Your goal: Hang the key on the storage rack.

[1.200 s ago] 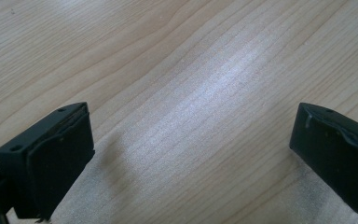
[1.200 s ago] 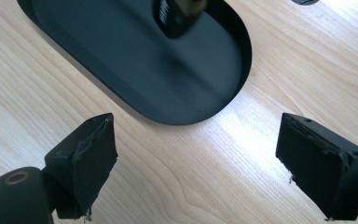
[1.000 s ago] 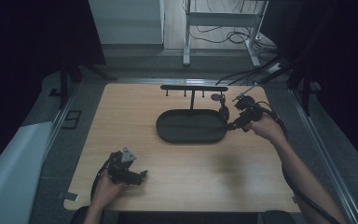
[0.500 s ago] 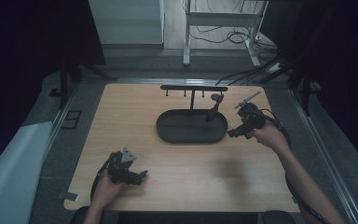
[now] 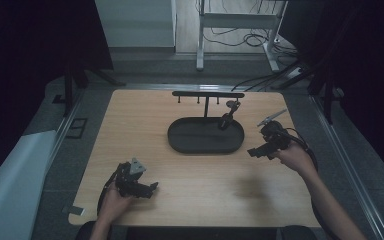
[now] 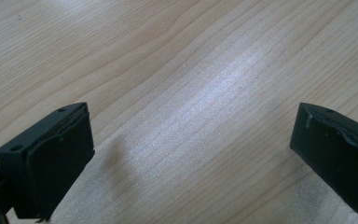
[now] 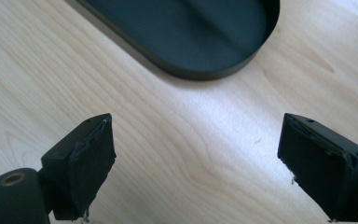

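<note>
- A light wooden tabletop carries a black oval tray. A black T-shaped hanger stand rises from the tray's far edge.
- A small dark hanging item dangles from a peg near the right end of the stand's bar, and its lower end reaches down over the tray. It is too small to tell what it is.
- The right claw sits just beside the tray's right end, low over the wood. Its jaws have just been opening a little further and now stand wide, with nothing between them.
- The left claw rests near the front left of the tabletop, well apart from the tray. It is open and empty too.
- The item appears to be hung, so the step in hand looks like getting clear of the stand. To do that well, keep the open right claw low and away from the bar, so neither jaw nor cable knocks the dangling item.
- The high view gives the layout of stand, item and both hands. It is too distant to show the peg's hold on the item.
- The right gripper view adds a close look at the right claw. Bare wood lies between its jaws and the tray's rounded end lies just ahead.
- The left gripper view shows the left claw spread over plain wood grain.
</note>
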Motion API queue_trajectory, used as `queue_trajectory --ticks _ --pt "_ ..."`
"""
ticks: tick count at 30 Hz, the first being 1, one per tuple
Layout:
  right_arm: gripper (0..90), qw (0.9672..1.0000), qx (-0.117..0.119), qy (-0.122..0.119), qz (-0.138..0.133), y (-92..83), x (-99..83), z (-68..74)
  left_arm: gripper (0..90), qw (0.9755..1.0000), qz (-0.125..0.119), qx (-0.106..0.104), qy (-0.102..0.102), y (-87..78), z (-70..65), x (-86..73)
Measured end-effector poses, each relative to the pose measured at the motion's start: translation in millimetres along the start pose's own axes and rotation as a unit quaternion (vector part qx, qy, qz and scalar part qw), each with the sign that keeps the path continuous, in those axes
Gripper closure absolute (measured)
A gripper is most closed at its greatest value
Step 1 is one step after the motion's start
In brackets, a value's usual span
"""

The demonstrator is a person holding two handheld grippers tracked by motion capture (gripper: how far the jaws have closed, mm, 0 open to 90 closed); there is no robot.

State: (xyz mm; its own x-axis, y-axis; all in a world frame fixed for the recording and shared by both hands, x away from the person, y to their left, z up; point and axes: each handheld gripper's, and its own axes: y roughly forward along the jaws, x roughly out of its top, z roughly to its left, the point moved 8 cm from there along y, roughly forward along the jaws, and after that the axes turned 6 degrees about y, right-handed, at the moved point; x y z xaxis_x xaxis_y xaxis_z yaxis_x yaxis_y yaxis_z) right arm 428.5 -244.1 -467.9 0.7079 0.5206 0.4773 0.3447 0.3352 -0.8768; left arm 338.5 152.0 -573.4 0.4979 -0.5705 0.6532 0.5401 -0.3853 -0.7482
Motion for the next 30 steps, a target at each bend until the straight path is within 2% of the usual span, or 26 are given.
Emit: queue_trajectory --ticks 7,11,24,30 --pt "10.6 1.0000 0.000 0.006 -0.006 0.2 -15.9 0.2 0.0 1.0000 0.000 0.001 0.000 -0.1 0.0 -0.1" --pt "9.8 0.9999 -0.010 0.002 -0.011 -0.1 -24.8 -1.0 0.0 1.0000 0.001 0.001 0.000 0.0 -0.1 -0.1" --pt "9.0 0.9995 -0.028 0.009 -0.015 -1.1 -53.4 0.1 0.0 1.0000 0.000 0.003 0.001 0.2 -0.2 0.0" --pt "8.9 0.9990 -0.028 0.023 -0.025 2.4 -70.4 3.2 0.0 1.0000 0.002 0.003 0.003 0.3 -0.5 0.0"
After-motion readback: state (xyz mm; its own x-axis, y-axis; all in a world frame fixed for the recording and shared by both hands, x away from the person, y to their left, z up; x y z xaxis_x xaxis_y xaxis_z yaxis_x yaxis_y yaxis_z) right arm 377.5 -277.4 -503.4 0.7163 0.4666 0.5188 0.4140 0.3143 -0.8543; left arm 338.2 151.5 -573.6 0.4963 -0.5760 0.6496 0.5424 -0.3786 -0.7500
